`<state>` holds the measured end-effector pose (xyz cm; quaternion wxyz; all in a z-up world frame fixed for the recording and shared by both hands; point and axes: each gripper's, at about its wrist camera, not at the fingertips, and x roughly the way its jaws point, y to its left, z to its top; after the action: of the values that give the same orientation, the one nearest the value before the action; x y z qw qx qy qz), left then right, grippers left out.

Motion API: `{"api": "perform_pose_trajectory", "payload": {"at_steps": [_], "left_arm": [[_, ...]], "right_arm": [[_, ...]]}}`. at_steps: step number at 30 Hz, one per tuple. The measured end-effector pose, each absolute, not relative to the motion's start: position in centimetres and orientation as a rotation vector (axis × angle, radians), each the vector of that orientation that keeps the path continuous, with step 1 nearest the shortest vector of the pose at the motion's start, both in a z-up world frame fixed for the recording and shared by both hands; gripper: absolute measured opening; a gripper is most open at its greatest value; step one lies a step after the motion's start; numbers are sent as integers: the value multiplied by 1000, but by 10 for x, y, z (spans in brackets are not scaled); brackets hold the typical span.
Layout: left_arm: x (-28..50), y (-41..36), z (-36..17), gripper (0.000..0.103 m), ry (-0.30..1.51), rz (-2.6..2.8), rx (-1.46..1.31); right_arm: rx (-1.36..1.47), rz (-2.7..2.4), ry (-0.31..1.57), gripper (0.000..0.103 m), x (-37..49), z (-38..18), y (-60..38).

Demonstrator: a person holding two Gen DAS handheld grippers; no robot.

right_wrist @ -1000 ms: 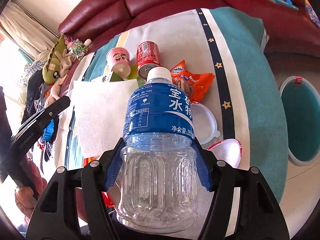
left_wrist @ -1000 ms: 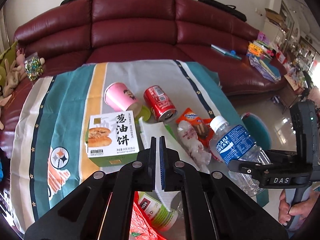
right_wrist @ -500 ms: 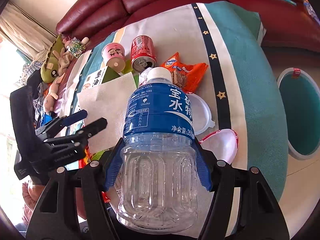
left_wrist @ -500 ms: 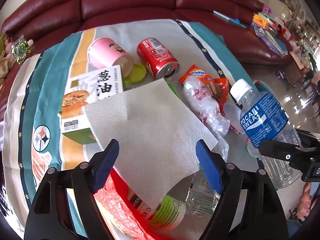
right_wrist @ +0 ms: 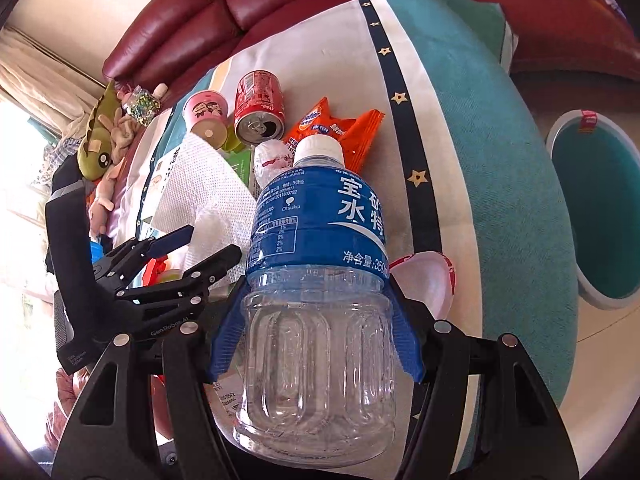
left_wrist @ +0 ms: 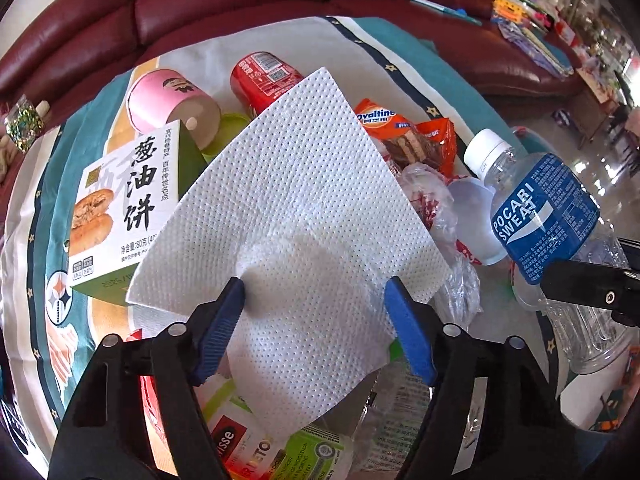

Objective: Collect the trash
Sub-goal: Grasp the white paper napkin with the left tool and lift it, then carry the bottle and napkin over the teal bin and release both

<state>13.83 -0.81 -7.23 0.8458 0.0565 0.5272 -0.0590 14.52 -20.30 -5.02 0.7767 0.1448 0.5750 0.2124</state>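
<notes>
Right gripper [right_wrist: 316, 344] clamps a clear blue-labelled plastic bottle [right_wrist: 320, 280] while left gripper [left_wrist: 316, 320], closing, straddles a white paper napkin [left_wrist: 288, 208] (most litter remains uncollected).

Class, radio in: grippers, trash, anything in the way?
Left gripper open, closing around napkin. Right gripper shut on bottle. Napkin covers other trash.

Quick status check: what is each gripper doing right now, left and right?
Left gripper: open, jaws just closing in around the white paper napkin, pads not yet pinching it.
Right gripper: shut on the clear blue-labelled plastic bottle.
</notes>
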Motion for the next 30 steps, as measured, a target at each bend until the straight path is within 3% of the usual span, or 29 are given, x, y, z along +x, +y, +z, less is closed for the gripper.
{"api": "perform_pose_trajectory", "payload": {"at_steps": [1, 2, 4, 17, 23, 30], "left_arm": [[137, -8, -70, 52, 1103, -104, 127], [137, -7, -68, 25, 1102, -96, 120], [138, -4, -65, 10, 1116, -98, 98], [126, -29, 4, 7, 1009, -201, 27], [143, -101, 12, 8, 1008, -343, 59], [171, -207, -15, 8, 1069, -536, 108]], "right_arm": [[319, 460, 1245, 62, 146, -50, -204], [322, 461, 1244, 62, 146, -51, -205], [326, 461, 1240, 62, 145, -50, -206], [405, 415, 1159, 62, 141, -32, -253], [470, 298, 1070, 62, 143, -13, -326], [530, 96, 1032, 62, 139, -14, -426]]}}
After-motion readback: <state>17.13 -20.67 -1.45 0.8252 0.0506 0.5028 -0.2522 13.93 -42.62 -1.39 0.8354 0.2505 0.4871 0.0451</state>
